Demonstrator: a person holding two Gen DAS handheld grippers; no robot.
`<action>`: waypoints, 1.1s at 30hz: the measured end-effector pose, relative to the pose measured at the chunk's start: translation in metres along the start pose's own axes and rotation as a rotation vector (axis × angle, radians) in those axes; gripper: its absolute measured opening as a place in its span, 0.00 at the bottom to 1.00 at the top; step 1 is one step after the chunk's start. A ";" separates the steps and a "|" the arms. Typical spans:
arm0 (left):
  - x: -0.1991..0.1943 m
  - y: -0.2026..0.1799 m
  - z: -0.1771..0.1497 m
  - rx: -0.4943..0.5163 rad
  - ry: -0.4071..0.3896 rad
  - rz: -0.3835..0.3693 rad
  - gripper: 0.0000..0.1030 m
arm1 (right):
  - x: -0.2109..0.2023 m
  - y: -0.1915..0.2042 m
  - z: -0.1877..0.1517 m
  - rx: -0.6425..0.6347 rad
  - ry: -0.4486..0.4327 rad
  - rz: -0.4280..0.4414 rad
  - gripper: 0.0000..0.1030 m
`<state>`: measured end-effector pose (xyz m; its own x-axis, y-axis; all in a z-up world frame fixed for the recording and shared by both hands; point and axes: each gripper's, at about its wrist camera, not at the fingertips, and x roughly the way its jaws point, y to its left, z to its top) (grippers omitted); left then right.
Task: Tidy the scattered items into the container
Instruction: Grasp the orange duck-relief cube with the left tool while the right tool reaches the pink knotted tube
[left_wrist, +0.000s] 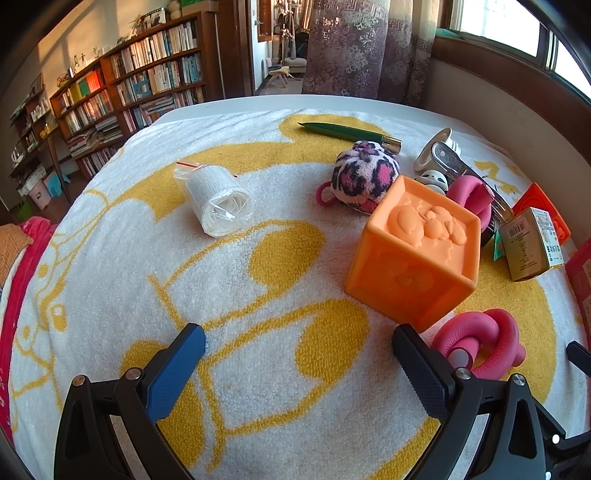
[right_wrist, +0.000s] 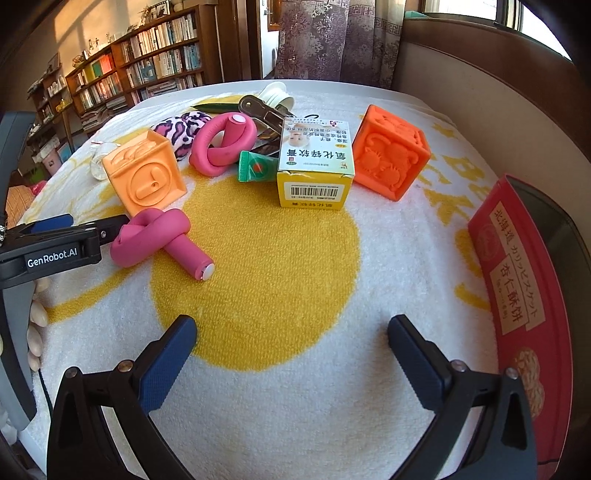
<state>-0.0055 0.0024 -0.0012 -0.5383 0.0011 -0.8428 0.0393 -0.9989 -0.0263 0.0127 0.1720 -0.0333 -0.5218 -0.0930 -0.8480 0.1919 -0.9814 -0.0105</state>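
Nearest in each wrist view are the tools themselves: the left gripper (left_wrist: 299, 354) and the right gripper (right_wrist: 291, 341) both stand with their jaws spread wide and nothing between them, tilted down over the white and yellow towel (left_wrist: 258, 369) – I judge this is a ready pose, before the first pick.

Just beyond the left gripper lies a pink knotted foam tube (right_wrist: 159, 240), close to its right finger, and it touches the pale orange soft cube (left_wrist: 413, 251). At the right edge stands a red biscuit box (right_wrist: 524, 295); it seems to be the container, with a dark open side turned away, and what is inside I cannot tell.

In the middle stands a yellow medicine carton (right_wrist: 314, 166) with a green tube (right_wrist: 256, 168) against it, and a darker orange cube (right_wrist: 391, 153) just beside. A second pink knot (right_wrist: 221, 144) and a leopard plush piece (left_wrist: 364, 171) lie behind. A bagged white roll (left_wrist: 219, 201) sits well apart on the left.

Farthest are a metal tool (left_wrist: 454, 162), a white cup (right_wrist: 277, 94) and a green pen (left_wrist: 347, 132) – all the items are outside the box still
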 end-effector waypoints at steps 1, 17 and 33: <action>0.000 0.000 0.000 -0.009 0.000 0.006 0.99 | 0.000 0.001 0.000 0.000 0.000 0.000 1.00; -0.037 -0.021 0.007 0.089 -0.145 -0.150 0.99 | -0.006 -0.014 -0.002 0.084 -0.048 0.097 1.00; 0.014 -0.039 0.040 0.117 -0.055 -0.165 0.94 | -0.004 -0.013 0.000 0.088 -0.052 0.107 1.00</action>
<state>-0.0487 0.0392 0.0094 -0.5746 0.1655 -0.8015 -0.1493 -0.9841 -0.0962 0.0124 0.1851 -0.0297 -0.5450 -0.2041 -0.8132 0.1759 -0.9762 0.1271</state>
